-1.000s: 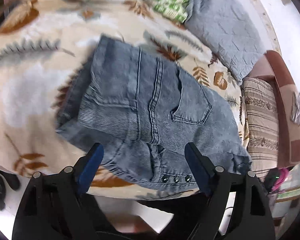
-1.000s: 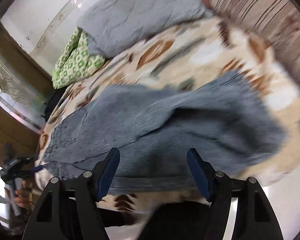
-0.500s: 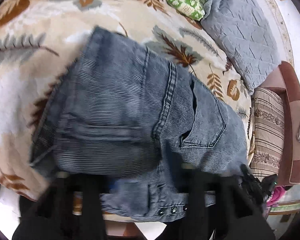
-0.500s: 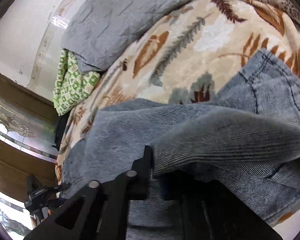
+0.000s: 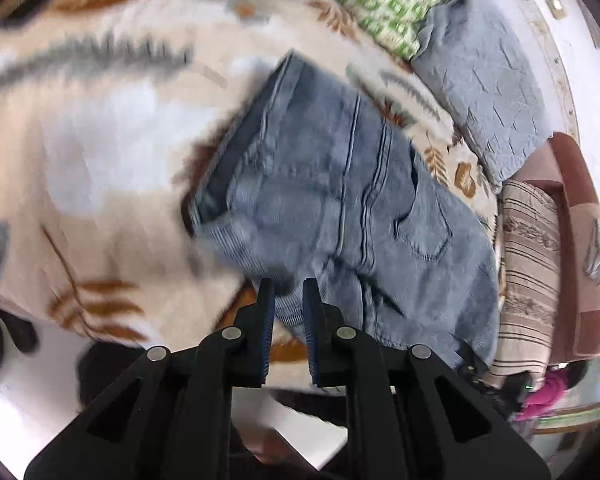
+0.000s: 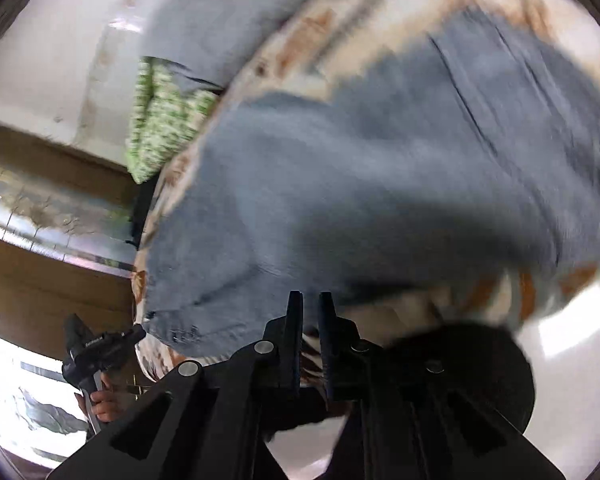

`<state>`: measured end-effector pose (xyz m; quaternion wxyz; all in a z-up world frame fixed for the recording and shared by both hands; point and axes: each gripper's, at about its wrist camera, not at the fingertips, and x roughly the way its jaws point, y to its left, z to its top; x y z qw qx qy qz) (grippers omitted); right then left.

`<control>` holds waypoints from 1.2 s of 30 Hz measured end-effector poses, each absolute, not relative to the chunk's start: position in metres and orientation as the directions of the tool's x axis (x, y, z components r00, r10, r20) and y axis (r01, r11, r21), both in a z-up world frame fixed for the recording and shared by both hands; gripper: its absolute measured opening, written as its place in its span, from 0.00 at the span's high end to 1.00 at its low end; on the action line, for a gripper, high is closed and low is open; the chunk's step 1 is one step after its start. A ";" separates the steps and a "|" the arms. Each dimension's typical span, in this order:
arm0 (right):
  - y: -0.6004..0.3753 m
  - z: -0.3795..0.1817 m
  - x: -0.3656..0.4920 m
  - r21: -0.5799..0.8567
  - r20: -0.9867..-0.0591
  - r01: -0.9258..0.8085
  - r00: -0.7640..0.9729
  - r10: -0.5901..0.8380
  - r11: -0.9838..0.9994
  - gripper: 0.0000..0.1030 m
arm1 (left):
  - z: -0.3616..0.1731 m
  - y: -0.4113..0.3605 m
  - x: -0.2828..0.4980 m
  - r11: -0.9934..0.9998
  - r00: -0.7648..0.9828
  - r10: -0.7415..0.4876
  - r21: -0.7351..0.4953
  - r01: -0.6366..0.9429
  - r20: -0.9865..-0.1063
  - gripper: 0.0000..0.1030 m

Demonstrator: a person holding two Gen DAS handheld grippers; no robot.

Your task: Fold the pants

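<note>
On my left wrist camera, the left gripper (image 5: 288, 292) has its fingers drawn narrow, pinching the near edge of the denim pants (image 5: 340, 200). The pants lie bunched on the leaf-print blanket (image 5: 80, 140), with the back pocket (image 5: 424, 224) facing up. Beyond them sit a green patterned cloth (image 5: 384, 4), a grey quilted pillow (image 5: 484, 92) and a striped cushion (image 5: 528, 260). On my right camera, badly blurred, the right gripper (image 6: 310, 300) is nearly closed at the pants (image 6: 360, 168) hem, though I cannot tell whether it holds any cloth.
</note>
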<state>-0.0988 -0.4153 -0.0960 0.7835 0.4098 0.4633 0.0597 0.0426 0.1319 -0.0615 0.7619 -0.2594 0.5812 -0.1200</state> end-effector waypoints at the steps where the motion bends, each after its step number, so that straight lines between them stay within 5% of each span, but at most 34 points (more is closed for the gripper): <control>1: -0.418 -0.098 -0.101 0.704 -0.673 0.296 0.568 0.473 0.646 0.90 | -0.059 0.129 0.041 0.826 0.300 -0.505 -0.554 -0.105 -0.809 0.88; 3: -0.425 -0.094 -0.106 0.733 -0.641 0.290 0.596 0.483 0.615 0.76 | -0.044 0.124 0.038 0.817 0.344 -0.522 -0.574 -0.062 -0.780 0.85; 4: -0.428 -0.090 -0.109 0.743 -0.626 0.281 0.613 0.482 0.607 0.66 | -0.038 0.121 0.038 0.810 0.356 -0.534 -0.585 -0.045 -0.767 0.72; 5: -0.432 -0.084 -0.111 0.748 -0.614 0.274 0.632 0.473 0.604 0.46 | -0.034 0.116 0.040 0.801 0.362 -0.550 -0.598 -0.029 -0.753 0.45; 6: -0.434 -0.080 -0.112 0.751 -0.603 0.269 0.650 0.462 0.602 0.31 | -0.031 0.112 0.042 0.794 0.363 -0.562 -0.608 -0.018 -0.743 0.32; 7: -0.438 -0.075 -0.115 0.760 -0.587 0.266 0.673 0.449 0.593 0.29 | -0.031 0.107 0.044 0.791 0.370 -0.562 -0.611 -0.020 -0.740 0.24; 13: -0.449 -0.076 -0.109 0.825 -0.509 0.266 0.733 0.451 0.499 0.29 | -0.052 0.080 0.070 0.788 0.283 -0.579 -0.614 -0.049 -0.765 0.24; 15: -0.451 -0.078 -0.103 0.829 -0.506 0.280 0.744 0.436 0.484 0.29 | -0.059 0.072 0.078 0.791 0.264 -0.574 -0.608 -0.065 -0.775 0.26; 16: -0.453 -0.081 -0.099 0.840 -0.495 0.284 0.751 0.437 0.463 0.29 | -0.061 0.068 0.082 0.799 0.259 -0.565 -0.598 -0.066 -0.783 0.37; 17: -0.454 -0.085 -0.096 0.850 -0.484 0.287 0.757 0.440 0.442 0.32 | -0.061 0.065 0.085 0.813 0.259 -0.546 -0.578 -0.067 -0.797 0.64; 18: -0.455 -0.088 -0.092 0.857 -0.479 0.294 0.758 0.442 0.424 0.40 | -0.060 0.063 0.089 0.836 0.256 -0.513 -0.544 -0.064 -0.819 0.75; 19: -0.457 -0.092 -0.088 0.858 -0.481 0.304 0.758 0.441 0.414 0.49 | -0.059 0.062 0.092 0.858 0.260 -0.478 -0.510 -0.068 -0.839 0.86; 20: -0.458 -0.094 -0.086 0.856 -0.485 0.308 0.757 0.438 0.415 0.79 | -0.057 0.064 0.093 0.856 0.263 -0.479 -0.512 -0.070 -0.837 0.88; 21: -0.459 -0.094 -0.085 0.856 -0.484 0.304 0.756 0.441 0.418 0.96 | -0.051 0.069 0.092 0.845 0.278 -0.492 -0.529 -0.073 -0.825 0.89; 28: -0.459 -0.069 -0.111 0.859 -0.461 0.245 0.753 0.470 0.450 0.94 | -0.002 0.096 0.054 0.831 0.398 -0.511 -0.557 0.002 -0.762 0.91; 34: -0.469 -0.114 -0.128 0.841 -0.529 0.365 0.710 0.465 0.400 0.85 | -0.072 0.105 0.049 0.842 0.242 -0.489 -0.526 -0.123 -0.838 0.90; 36: -0.478 -0.115 -0.131 0.856 -0.505 0.365 0.740 0.444 0.366 0.73 | -0.075 0.108 0.049 0.834 0.245 -0.497 -0.536 -0.130 -0.832 0.90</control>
